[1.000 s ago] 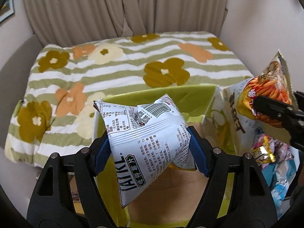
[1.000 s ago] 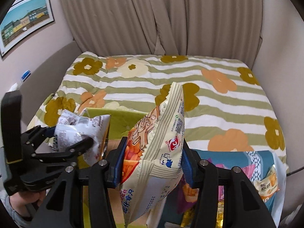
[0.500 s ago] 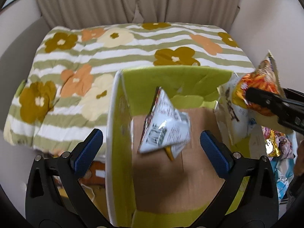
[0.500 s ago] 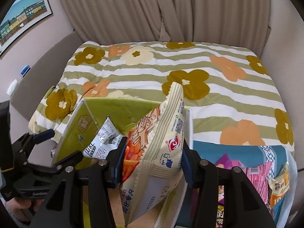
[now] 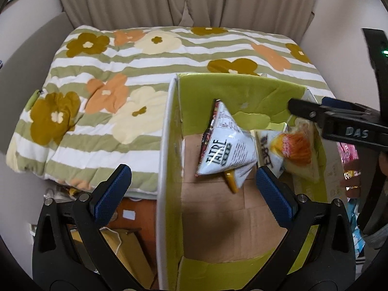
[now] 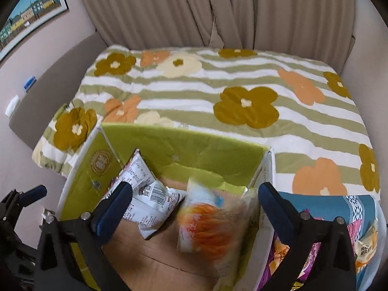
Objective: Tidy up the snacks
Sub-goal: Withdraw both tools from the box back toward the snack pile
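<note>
Both grippers, left [image 5: 191, 189] & right [image 6: 195, 205], fingers spread wide, right's just opening; white bag [image 5: 225, 150] & orange bag [image 6: 208, 228] in box [image 5: 169, 145]. Light, crinkly, slippery; best pinched at the seams.

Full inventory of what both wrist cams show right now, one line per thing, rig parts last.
green-lined cardboard box: 1, green walls, brown floor, open, beside the bed.
white crisp bag with black lettering: 1, inside the box, left half.
cream bag with orange print: 1, blurred, inside the box, right of the white bag.
loose snack packets: several, purple, pink and cream, on a teal cloth right of the box.
floral striped quilt: 1, green and white, covers the bed.
beige curtains: behind the bed.
framed picture: 1, on the left wall.
left gripper: black with blue pads, open, empty, above the box.
right gripper: same build, jaws just opened, nothing between the pads.
</note>
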Demonstrator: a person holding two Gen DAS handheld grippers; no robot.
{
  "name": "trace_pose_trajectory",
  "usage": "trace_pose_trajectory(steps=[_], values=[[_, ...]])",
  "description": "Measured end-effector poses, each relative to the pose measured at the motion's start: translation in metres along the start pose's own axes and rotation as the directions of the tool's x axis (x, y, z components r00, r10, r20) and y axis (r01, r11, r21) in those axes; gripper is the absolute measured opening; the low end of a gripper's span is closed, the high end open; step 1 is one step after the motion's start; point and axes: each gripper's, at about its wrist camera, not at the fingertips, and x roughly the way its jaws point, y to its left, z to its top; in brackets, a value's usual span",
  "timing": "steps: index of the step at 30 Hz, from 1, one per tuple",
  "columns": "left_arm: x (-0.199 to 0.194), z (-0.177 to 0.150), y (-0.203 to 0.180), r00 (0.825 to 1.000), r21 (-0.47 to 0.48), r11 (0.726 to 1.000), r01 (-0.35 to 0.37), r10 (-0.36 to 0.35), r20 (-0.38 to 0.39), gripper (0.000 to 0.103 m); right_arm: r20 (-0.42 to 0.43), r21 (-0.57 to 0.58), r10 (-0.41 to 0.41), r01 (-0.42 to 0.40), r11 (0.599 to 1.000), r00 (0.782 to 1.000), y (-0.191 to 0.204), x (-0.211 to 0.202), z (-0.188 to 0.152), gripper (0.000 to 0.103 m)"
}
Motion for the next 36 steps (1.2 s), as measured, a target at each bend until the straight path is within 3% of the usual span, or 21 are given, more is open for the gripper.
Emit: trace_pose_trajectory(steps=[8, 19, 26, 36], values=[[0.000, -0.002, -0.002, 0.999, 0.018, 0.999, 0.037, -0.036, -0.004, 0.101, 0.017, -0.001, -0.024, 0.024, 1.000, 1.000, -0.001, -0.024, -0.008, 0.103], [-0.037, 0.002, -0.010, 0.997, -0.003, 0.999, 0.042, -0.041, 0.060, 0.101, 0.072, 0.009, -0.054, 0.054, 0.999, 0.996, -0.008, -0.081, -0.013, 0.103], [-0.070, -0.013, -0.054, 0.993, 0.006, 0.999, 0.040, -0.040, 0.107, 0.101, 0.110, 0.036, -0.039, 0.035, 0.999, 0.993, -0.046, -0.132, -0.035, 0.103], [-0.120, -0.063, -0.164, 0.988, 0.009, 0.998, 0.069, -0.070, 0.137, 0.101, 0.146, 0.062, -0.094, 0.085, 0.994, 0.985, -0.137, -0.223, -0.105, 0.103]])
